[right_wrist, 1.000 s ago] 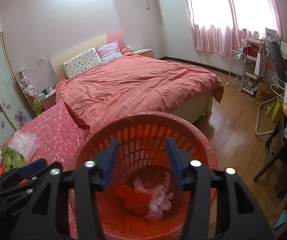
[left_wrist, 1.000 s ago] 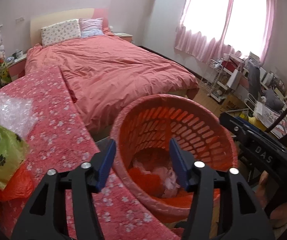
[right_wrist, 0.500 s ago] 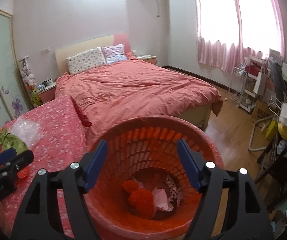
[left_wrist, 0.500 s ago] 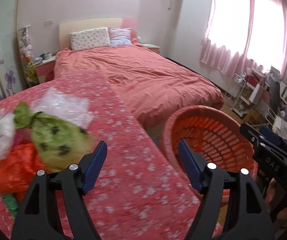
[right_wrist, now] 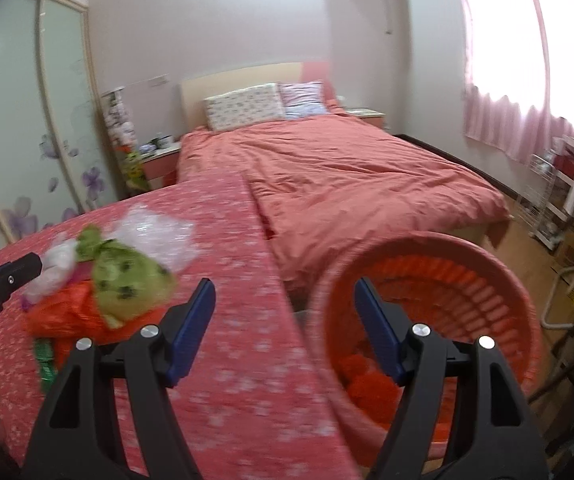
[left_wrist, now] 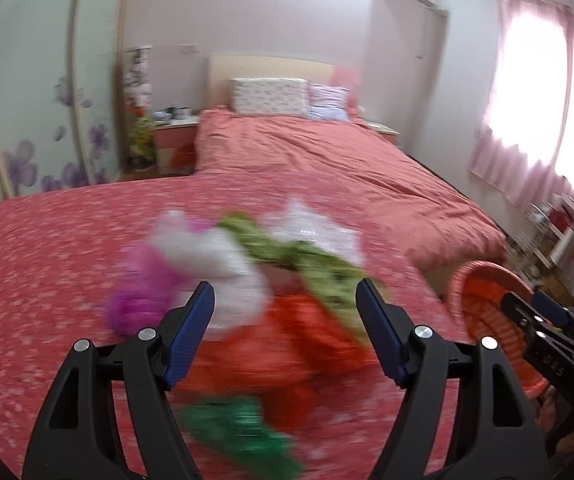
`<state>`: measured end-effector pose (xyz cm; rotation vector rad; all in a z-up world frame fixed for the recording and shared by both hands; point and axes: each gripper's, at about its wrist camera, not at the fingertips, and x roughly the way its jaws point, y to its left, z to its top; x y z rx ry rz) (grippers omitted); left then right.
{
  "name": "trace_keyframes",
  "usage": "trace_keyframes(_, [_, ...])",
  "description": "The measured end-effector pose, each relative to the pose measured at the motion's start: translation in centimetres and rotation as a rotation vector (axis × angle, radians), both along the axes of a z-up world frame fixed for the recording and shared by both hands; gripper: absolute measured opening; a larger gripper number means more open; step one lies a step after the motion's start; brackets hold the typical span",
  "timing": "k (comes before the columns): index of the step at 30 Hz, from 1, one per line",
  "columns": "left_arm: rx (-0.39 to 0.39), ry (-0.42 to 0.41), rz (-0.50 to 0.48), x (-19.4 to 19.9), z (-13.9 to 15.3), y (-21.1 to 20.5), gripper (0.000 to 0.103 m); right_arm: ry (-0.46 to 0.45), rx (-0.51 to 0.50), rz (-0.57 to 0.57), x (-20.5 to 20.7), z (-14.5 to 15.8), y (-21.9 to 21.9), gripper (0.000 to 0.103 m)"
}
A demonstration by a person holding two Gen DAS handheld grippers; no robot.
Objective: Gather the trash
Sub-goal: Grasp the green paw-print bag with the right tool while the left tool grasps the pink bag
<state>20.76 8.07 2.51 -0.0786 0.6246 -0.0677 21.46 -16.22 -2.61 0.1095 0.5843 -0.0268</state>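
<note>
The left gripper (left_wrist: 285,308) has swung away from the orange basket (left_wrist: 483,312), which a second ago filled the space between its jaws and now sits at the far right of its view. It now points at the heap of crumpled bags (left_wrist: 247,280) on the desk (left_wrist: 47,248), with the jaws wider than before and nothing between them. The right gripper (right_wrist: 285,308) has also turned toward the desk: the basket (right_wrist: 447,280), earlier centred under it, has slid to the right, and the desk's near edge now lies between its jaws, which have opened wider too. The bags (right_wrist: 103,284) appear closer in its view.
</note>
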Motion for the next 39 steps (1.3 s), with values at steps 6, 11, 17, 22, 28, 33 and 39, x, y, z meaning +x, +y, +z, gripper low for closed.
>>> trace_keyframes(6, [0.019, 0.027, 0.13, 0.1, -1.1, 6.1, 0.073, 0.005, 0.011, 0.101, 1.8, 0.6, 5.1, 0.067])
trace_keyframes(11, [0.012, 0.06, 0.19, 0.4, -2.3, 9.9, 0.073, 0.045, 0.043, 0.184, 4.7, 0.5, 9.1, 0.056])
trace_keyframes(17, [-0.012, 0.07, 0.198, 0.8, -3.2, 11.8, 0.073, 0.085, 0.027, 0.256, 7.7, -0.2, 13.6, 0.055])
trace_keyframes(22, [-0.01, 0.073, 0.184, 1.4, -3.7, 12.2, 0.073, 0.116, -0.012, 0.277, 9.8, -1.2, 16.0, 0.055])
trace_keyframes(28, [-0.018, 0.084, 0.164, 1.9, -4.1, 12.0, 0.073, 0.167, -0.086, 0.277, 11.2, -3.0, 17.1, 0.045])
trace_keyframes(33, [-0.031, 0.099, 0.144, 2.6, -4.6, 11.5, 0.073, 0.162, -0.11, 0.27, 10.8, -3.3, 16.9, 0.014])
trace_keyframes(39, [-0.044, 0.128, 0.128, 3.4, -5.4, 10.7, 0.073, 0.094, -0.07, 0.25, 9.4, -1.8, 15.6, 0.004])
